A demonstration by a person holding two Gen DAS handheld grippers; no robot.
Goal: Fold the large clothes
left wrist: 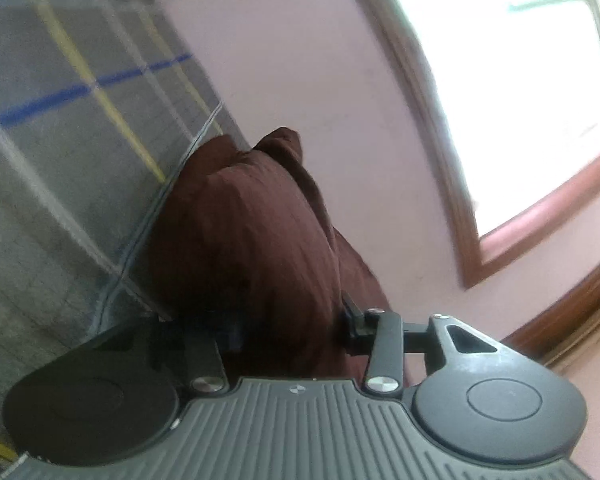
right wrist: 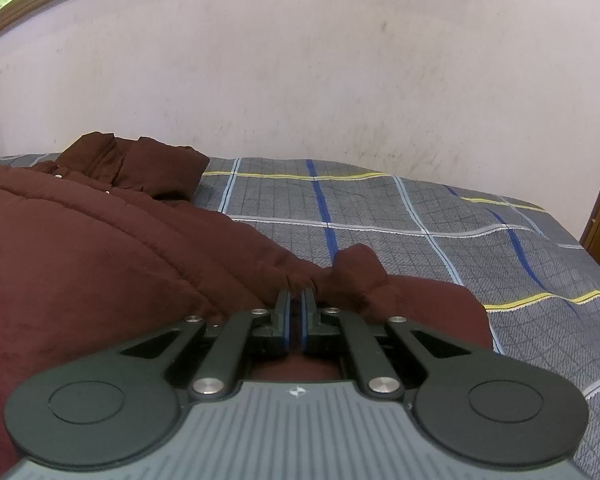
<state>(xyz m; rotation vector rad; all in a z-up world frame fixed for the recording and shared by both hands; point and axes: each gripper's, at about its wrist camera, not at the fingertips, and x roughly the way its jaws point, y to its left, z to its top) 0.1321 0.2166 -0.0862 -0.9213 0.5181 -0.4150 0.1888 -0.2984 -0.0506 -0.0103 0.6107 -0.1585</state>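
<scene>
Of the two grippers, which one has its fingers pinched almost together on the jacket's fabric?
The right gripper: its blue-edged fingers nearly meet on a thin fold of the maroon jacket. The left gripper straddles a much thicker bunch.

The jacket point(right wrist: 100, 248) lies on the bed point(right wrist: 480, 240), occupying its left part in the right wrist view, collar toward the wall point(right wrist: 300, 80) behind the bed. The right gripper point(right wrist: 297, 300) sits at the jacket's near edge. A window point(left wrist: 520, 92) is set in the wall.
</scene>
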